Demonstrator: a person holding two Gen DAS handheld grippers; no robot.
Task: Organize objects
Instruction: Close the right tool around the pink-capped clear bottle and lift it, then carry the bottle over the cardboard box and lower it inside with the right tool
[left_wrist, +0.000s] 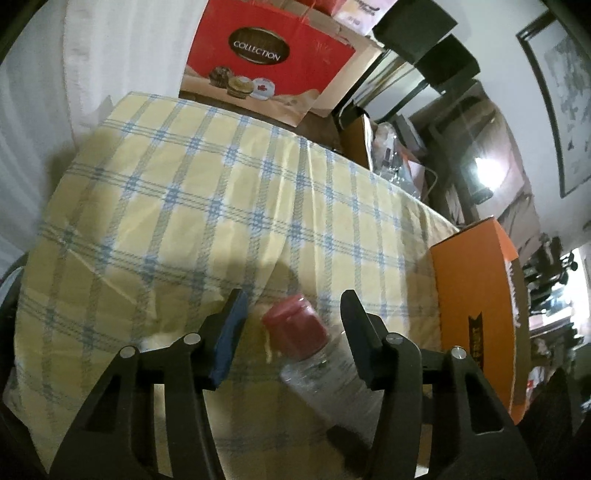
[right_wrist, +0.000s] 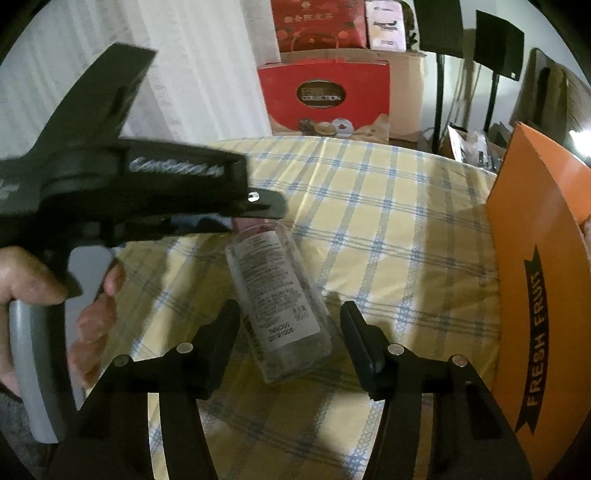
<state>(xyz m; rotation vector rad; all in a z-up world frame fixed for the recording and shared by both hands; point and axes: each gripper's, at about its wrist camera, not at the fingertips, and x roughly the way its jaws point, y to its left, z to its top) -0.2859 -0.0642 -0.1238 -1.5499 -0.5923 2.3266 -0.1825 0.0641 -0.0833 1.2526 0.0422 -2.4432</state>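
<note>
While both arms hover over the checked tablecloth (left_wrist: 207, 192):
Left gripper (left_wrist: 291, 314): jaws spread wide either side of the bottle's red cap (left_wrist: 295, 326), not clamping it.
Bottle (right_wrist: 279, 295): clear, labelled, lying tilted on the cloth, left of the orange box.
Right gripper (right_wrist: 290, 325): jaws wide, straddling the bottle's base.
Orange box (right_wrist: 535, 277): marked FRESH FRUIT.

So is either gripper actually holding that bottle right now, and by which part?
Neither clearly. The left gripper is open around the bottle's red cap; the right gripper is open around its base. Contact cannot be told.
</note>
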